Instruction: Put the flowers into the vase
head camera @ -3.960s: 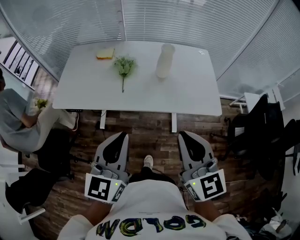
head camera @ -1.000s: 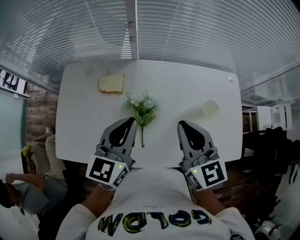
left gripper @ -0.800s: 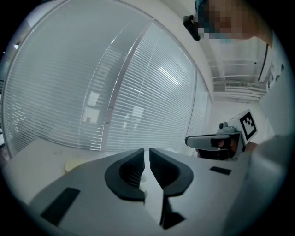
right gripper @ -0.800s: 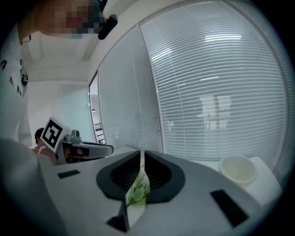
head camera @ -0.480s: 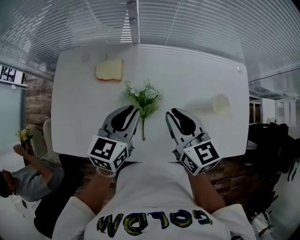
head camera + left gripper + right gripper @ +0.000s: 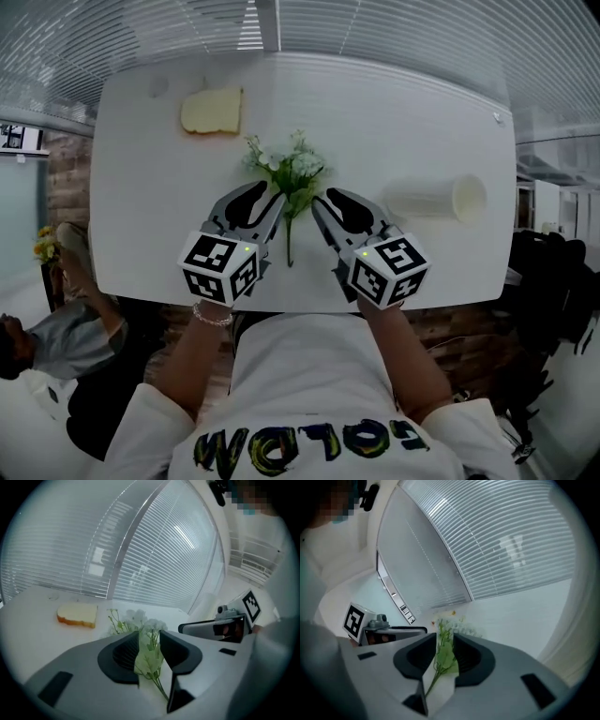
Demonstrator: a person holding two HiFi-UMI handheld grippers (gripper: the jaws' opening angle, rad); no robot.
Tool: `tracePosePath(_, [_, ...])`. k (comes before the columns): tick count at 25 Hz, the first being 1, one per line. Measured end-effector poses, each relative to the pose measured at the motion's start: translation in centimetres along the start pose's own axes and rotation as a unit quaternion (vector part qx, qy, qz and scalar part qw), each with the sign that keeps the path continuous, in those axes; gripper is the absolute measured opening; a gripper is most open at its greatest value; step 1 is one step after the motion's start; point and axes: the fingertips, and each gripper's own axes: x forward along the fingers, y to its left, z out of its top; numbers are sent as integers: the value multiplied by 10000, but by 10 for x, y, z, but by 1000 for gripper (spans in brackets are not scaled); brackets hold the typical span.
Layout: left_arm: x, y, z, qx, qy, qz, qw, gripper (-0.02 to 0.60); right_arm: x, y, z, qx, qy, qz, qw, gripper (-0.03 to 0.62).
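A bunch of white flowers [image 6: 292,173] with green leaves lies on the white table [image 6: 141,187], its stem pointing at the near edge. Both grippers are low over the table, one on each side of the stem. The left gripper [image 6: 255,199] is at its left, the right gripper [image 6: 330,199] at its right, and both tilt inward. Each one's jaws are opening. In the left gripper view the flowers [image 6: 136,618] show through the gap of the left gripper [image 6: 149,634], untouched by the pads. The right gripper [image 6: 445,637] frames the leaves [image 6: 445,656] the same way. The white vase [image 6: 433,200] stands to the right.
A yellow bread-like slice [image 6: 212,111] lies at the table's far left and also shows in the left gripper view [image 6: 78,615]. White blinds run behind the table. A seated person [image 6: 37,347] is off the left side, and dark gear [image 6: 553,309] sits on the floor at right.
Both grippers came down and forward from the table's near edge to flank the flower stem, and their jaws went from shut to apart. The head has moved in over the table.
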Motion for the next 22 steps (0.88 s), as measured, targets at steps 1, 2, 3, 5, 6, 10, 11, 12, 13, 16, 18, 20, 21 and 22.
tracePosePath(1, [3, 3, -4, -51, 59, -7, 10000, 155, 4, -2, -3, 108, 31, 9, 9999, 124])
tracePosePath(2, [6, 6, -7, -82, 110, -9, 9999, 160, 7, -5, -5, 179, 52, 6, 9998, 127])
tracePosePath(3, [10, 9, -9, -100, 159, -7, 9998, 166, 12, -8, -6, 221, 67, -4, 9997, 131])
tracePosePath(5, [18, 15, -16, -167, 277, -15, 9995, 172, 20, -14, -10, 296, 117, -19, 9995, 148])
tracePosePath(6, [21, 17, -20, -226, 352, -29, 9991, 175, 24, -15, -13, 357, 165, -19, 9992, 152])
tracePosePath(10, [31, 24, -32, -369, 553, -73, 9978, 178, 42, -21, -28, 616, 385, 51, 9973, 165])
tracePosePath(11, [35, 26, -32, -372, 573, -75, 9976, 179, 47, -23, -30, 678, 419, 81, 9968, 172])
tracePosePath(12, [39, 28, -33, -378, 602, -75, 9974, 179, 51, -25, -33, 747, 448, 109, 9961, 177])
tracePosePath(13, [42, 29, -35, -389, 645, -74, 9971, 179, 55, -27, -35, 827, 476, 136, 9953, 181])
tracePosePath(16, [49, 31, -43, -396, 777, -73, 9962, 172, 64, -31, -44, 1076, 569, 211, 9923, 183])
tracePosePath(18, [54, 31, -47, -391, 836, -58, 9957, 166, 68, -34, -47, 1139, 613, 224, 9913, 181])
tracePosePath(20, [58, 31, -50, -409, 903, -25, 9951, 156, 69, -37, -48, 1104, 665, 222, 9914, 170])
tracePosePath(21, [60, 31, -52, -409, 943, -7, 9947, 147, 70, -38, -48, 1086, 705, 224, 9913, 168])
tracePosePath(22, [62, 31, -53, -402, 980, 4, 9944, 142, 71, -39, -48, 1072, 752, 225, 9911, 160])
